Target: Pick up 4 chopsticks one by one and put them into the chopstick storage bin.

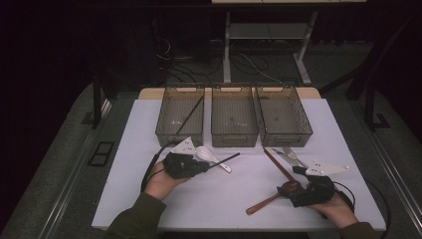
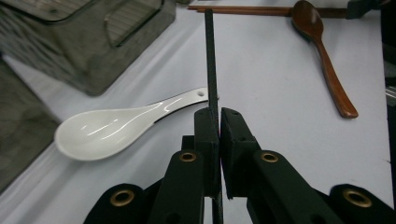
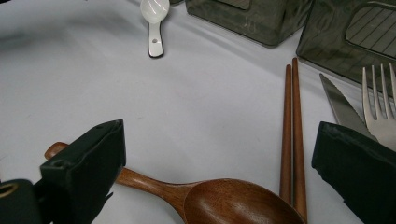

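Note:
My left gripper is shut on a thin black chopstick, which sticks out past the jaws and sits a little above the table. Just under the stick lies a white ceramic spoon. My right gripper stands open low over the table. The bowl of a brown wooden spoon lies between its jaws. A pair of brown wooden chopsticks runs just inside its right jaw.
Three smoky plastic bins stand in a row at the back: the left bin holds another black chopstick, then the middle bin and the right bin. A knife and a fork lie right of the wooden chopsticks.

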Demonstrator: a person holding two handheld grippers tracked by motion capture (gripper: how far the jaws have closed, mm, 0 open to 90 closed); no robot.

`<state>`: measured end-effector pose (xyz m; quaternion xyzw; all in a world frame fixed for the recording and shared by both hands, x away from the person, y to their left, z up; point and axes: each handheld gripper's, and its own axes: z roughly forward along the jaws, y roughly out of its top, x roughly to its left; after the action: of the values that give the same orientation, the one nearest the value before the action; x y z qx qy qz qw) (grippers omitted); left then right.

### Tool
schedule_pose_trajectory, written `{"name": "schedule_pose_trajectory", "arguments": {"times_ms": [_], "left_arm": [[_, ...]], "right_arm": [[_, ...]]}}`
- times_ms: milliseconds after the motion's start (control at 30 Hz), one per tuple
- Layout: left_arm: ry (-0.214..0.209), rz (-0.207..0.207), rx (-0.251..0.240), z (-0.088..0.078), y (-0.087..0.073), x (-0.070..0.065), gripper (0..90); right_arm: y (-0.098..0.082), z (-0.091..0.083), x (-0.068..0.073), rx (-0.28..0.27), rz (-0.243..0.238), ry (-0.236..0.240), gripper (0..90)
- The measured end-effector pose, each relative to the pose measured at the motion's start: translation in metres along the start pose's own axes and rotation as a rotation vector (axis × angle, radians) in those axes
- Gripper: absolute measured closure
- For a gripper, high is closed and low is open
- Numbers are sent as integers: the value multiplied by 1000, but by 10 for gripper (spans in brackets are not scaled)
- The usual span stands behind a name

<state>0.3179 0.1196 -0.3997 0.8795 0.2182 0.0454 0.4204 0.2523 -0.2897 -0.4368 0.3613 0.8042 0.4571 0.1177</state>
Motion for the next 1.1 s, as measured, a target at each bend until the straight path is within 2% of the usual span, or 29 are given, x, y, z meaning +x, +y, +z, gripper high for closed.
{"name": "schedule_pose_trajectory", "arguments": {"times_ms": [733,1100], "left_arm": [[121,-69,-36,-42,-15,28,852],[154,-90,-44,-53,0,55,852]], "right_arm": [[0,0,0,0,0,1,33],[0,1,-2,2,7,-12,33]]}}
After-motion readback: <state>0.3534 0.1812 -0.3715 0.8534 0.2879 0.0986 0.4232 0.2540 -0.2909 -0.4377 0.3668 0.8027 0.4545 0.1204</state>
